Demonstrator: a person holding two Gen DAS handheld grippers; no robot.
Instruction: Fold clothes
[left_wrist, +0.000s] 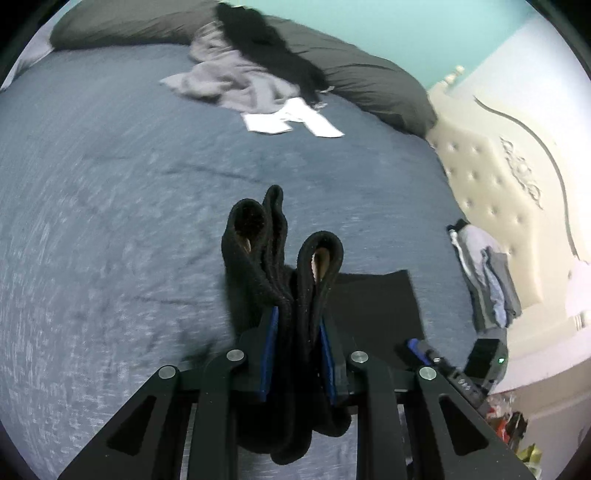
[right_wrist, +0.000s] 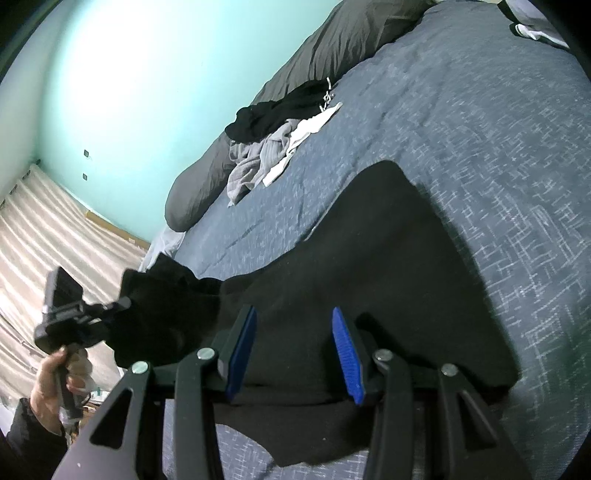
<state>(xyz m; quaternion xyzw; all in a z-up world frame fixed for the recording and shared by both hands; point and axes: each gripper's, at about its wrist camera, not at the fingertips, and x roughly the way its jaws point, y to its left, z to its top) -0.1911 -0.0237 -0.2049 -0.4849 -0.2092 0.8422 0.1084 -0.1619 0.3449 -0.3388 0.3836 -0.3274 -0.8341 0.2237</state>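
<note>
Left wrist view: left gripper (left_wrist: 297, 325) is clamped on a bunched fold of the black garment (left_wrist: 284, 258). Thick looped edges stick up past the blue pads, probably gathered so one end lifts as a unit. The rest lies flat on the bed (left_wrist: 110, 184) just right of the gripper. A loose pile (left_wrist: 240, 81) sits far up the bed by the pillows; a folded stack (left_wrist: 487, 280) lies at the bed's right edge.

Right wrist view: right gripper (right_wrist: 295, 347) is open, holding nothing, hovering over the garment (right_wrist: 388, 258), which lies spread and fairly smooth on the bed (right_wrist: 480, 129), perhaps pinned for a fold. Its left end is raised off the bed's edge in the other gripper (right_wrist: 85, 314).
</note>
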